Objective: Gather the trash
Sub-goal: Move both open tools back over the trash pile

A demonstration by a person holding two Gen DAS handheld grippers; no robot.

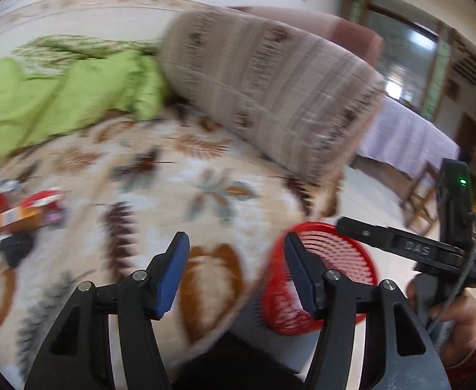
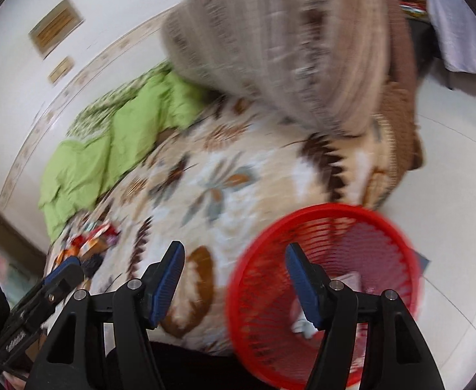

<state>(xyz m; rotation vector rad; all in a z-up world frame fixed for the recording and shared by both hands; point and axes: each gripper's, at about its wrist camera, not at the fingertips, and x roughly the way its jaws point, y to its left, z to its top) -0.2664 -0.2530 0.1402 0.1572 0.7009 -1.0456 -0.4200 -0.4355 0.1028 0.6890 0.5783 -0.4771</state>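
Both views blurred. Left tongs [image 1: 234,253] apart, nothing between them, over the patterned bed [image 1: 160,175]; right tongs [image 2: 234,263] also apart and empty. Wrappers [image 1: 27,211] lie in a heap at mid-left of the left view; red basket [image 2: 322,292] sits lower right off the bed's edge, scraps inside.

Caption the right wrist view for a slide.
Open right gripper above a red basket beside a leaf-patterned blanket.
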